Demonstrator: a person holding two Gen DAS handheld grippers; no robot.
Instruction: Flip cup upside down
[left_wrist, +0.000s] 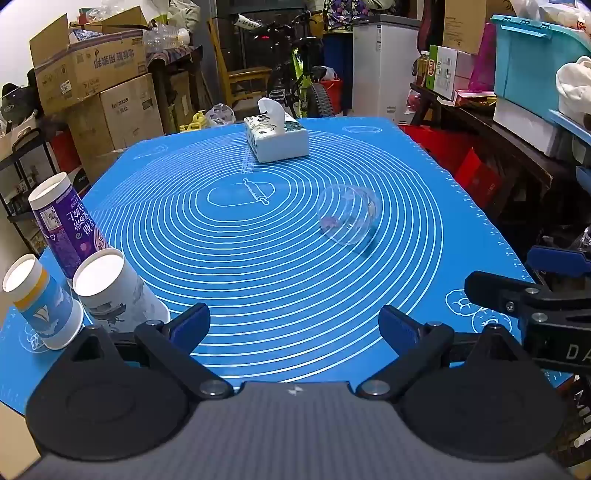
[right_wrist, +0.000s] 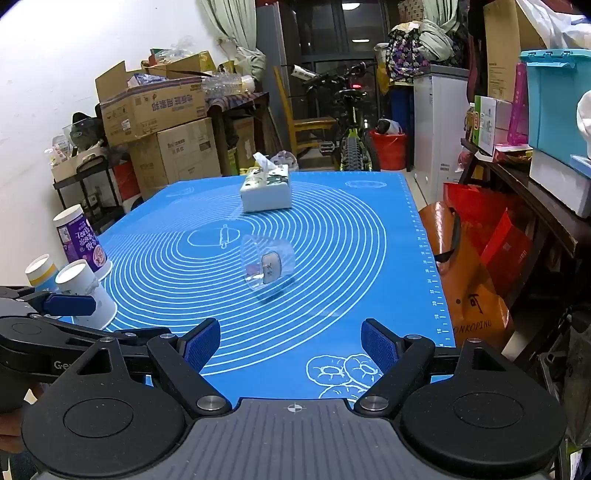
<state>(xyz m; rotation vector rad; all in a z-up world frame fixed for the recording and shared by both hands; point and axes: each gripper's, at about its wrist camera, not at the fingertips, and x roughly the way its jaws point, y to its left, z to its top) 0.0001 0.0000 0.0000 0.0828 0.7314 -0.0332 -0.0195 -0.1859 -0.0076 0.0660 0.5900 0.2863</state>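
clear cup (right_wrist: 267, 266) lay on its side near the centre of the blue mat (left_wrist: 258, 295). left gripper (left_wrist: 293, 326) and right gripper (right_wrist: 290, 345) hung spread and empty, well short. i judged a sidewall pinch, then wrist roll, best.

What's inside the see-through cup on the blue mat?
The clear cup lies on its side on the mat. Nothing shows inside; the mat's white rings show through it. A small label sits on its wall, and whatever is behind that patch stays hidden.
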